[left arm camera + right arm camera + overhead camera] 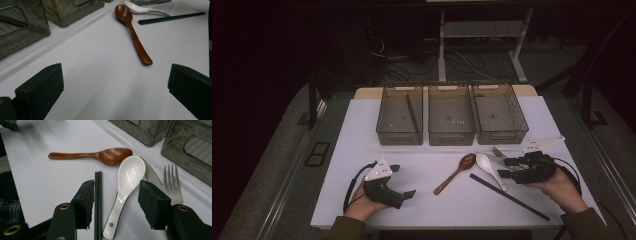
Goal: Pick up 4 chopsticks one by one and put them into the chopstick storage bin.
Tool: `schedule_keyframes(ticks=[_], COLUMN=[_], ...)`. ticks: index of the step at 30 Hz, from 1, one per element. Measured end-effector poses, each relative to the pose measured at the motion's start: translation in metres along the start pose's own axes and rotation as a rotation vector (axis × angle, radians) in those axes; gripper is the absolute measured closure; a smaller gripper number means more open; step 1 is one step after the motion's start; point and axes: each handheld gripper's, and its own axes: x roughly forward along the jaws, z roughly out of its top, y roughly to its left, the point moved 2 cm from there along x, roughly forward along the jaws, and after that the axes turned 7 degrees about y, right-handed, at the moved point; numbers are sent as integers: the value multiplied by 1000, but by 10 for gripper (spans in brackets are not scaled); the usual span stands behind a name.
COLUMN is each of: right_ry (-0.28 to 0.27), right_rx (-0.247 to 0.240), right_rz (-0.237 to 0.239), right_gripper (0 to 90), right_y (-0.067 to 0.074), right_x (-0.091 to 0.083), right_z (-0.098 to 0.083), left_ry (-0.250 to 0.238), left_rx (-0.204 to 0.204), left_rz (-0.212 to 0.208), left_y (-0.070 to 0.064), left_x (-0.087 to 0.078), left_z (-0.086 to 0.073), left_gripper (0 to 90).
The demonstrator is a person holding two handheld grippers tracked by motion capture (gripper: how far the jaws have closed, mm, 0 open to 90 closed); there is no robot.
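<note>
The right gripper has its fingers released astride the white spoon on the desk, nothing grasped. The chopstick beside it could get pinched too. The left gripper rests released. Beyond sit three bins.

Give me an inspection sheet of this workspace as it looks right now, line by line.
Surface: white table, bare between items.
Job's things: white spoon, black chopstick, wooden spoon, fork and knife lying flat.
Clutter: three bins; a dark stick in the left one.
Grippers: left hand-held gripper open over bare table; right hand-held gripper open, jaws astride the white spoon's handle.
Cables: loose on the floor behind.
Surroundings: dark; desk legs.
</note>
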Motion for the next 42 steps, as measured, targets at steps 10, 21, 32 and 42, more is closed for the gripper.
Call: schedule_keyframes(ticks=[10,21,32,42], right_ry=[105,272,441,541], right_rx=[-12,-49,-99,-142], right_rz=[-22,-52,-64,-53], right_gripper=[470,533,692,784], right_y=[1,8,18,18], right_x=[-9,-10,-7,-1], right_z=[-17,-31,-40,-44], left_ry=[4,7,8,9], left_rx=[0,0,2,1], left_rz=[0,1,1,1], left_y=[0,0,-1,-1], left_x=[0,0,1,1], left_z=[0,0,0,0], left_gripper=[0,0,0,0])
